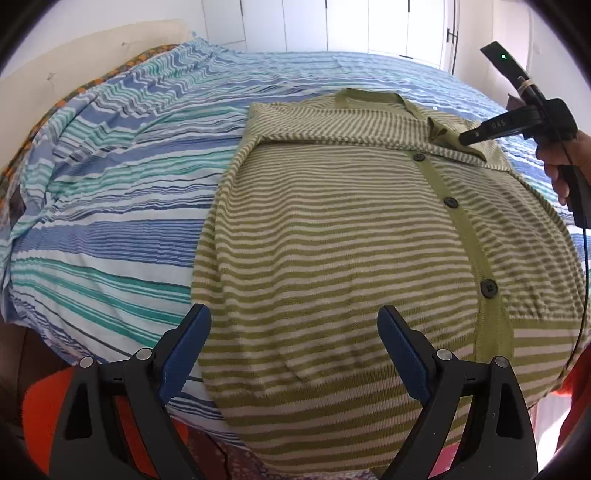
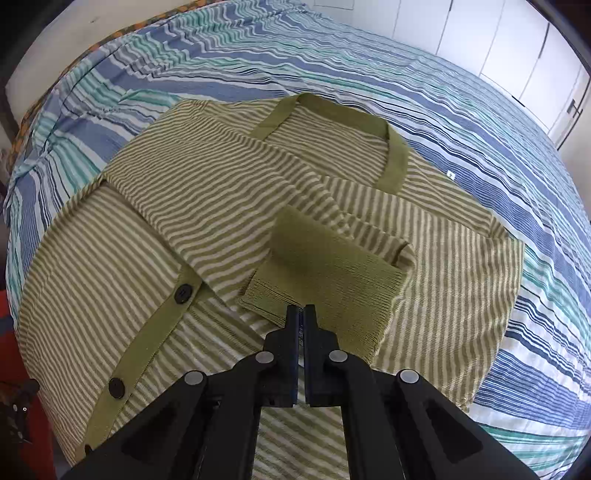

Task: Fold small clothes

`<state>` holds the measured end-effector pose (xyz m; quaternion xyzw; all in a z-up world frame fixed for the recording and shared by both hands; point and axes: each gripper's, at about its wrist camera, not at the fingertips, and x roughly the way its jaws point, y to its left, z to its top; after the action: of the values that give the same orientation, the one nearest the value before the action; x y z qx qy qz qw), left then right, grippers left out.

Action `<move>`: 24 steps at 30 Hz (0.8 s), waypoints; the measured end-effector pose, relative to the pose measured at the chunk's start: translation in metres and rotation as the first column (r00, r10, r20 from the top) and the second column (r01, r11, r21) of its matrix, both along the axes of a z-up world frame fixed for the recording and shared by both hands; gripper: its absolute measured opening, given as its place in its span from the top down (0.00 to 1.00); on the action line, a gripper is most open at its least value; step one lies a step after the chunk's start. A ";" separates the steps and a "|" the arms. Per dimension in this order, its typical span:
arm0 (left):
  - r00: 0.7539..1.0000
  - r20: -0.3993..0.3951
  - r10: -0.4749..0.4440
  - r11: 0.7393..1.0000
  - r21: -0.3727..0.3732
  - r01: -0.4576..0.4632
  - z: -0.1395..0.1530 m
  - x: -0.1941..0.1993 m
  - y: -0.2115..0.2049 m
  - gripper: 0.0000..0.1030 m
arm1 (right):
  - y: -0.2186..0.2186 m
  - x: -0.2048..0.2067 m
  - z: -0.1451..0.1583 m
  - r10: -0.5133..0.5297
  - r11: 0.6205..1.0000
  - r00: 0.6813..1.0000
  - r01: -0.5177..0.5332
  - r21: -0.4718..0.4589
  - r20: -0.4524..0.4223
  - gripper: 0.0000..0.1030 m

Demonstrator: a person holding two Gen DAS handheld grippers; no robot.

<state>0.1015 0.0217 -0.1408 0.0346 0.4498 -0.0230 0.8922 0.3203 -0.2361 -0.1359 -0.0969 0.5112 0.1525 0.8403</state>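
I see a bed (image 1: 110, 229) covered with a sheet in blue, teal and white stripes; it fills most of both views. Behind it stands a white wall (image 1: 266, 22) with closet doors (image 1: 388, 26), one with a dark handle (image 1: 451, 37). Strong daylight falls on them. At the left is a cream headboard (image 1: 74, 62).
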 end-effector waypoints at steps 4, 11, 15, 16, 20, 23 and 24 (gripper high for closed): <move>1.000 0.001 0.006 0.999 -0.045 -0.006 0.001 0.002 0.006 0.10 | -0.097 -0.025 0.027 -0.372 0.888 0.928 0.353 0.294 0.010 0.98; 1.000 -0.006 -0.011 1.000 -0.026 0.011 -0.002 -0.001 -0.003 0.10 | -0.189 -0.078 -0.002 -0.615 0.717 0.776 0.624 0.309 -0.141 0.84; 0.999 -0.001 -0.038 0.999 0.018 0.038 -0.004 -0.006 -0.012 0.10 | -0.169 -0.096 0.021 -0.535 0.789 0.843 0.521 0.326 -0.051 0.64; 0.999 -0.009 -0.044 0.999 0.026 0.045 -0.006 -0.006 -0.014 0.10 | -0.160 -0.099 0.026 -0.505 0.807 0.863 0.486 0.335 -0.035 0.61; 0.990 -0.120 -0.081 0.995 0.053 0.087 -0.025 -0.003 -0.021 0.10 | -0.116 -0.120 0.039 -0.358 0.847 0.933 0.333 0.415 -0.019 0.32; 0.982 -0.164 -0.095 0.995 0.012 0.099 -0.026 -0.007 -0.015 0.10 | -0.083 -0.150 0.020 -0.247 0.900 0.968 0.246 0.361 -0.044 0.30; 0.980 -0.172 -0.101 0.995 0.003 0.103 -0.024 -0.010 -0.013 0.10 | -0.075 -0.159 0.009 -0.219 0.921 0.974 0.227 0.317 -0.062 0.30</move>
<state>0.0911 0.0088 -0.1653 0.0606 0.5229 -0.0688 0.8475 0.1609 -0.3110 -0.1265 0.1021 0.4976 0.1386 0.8501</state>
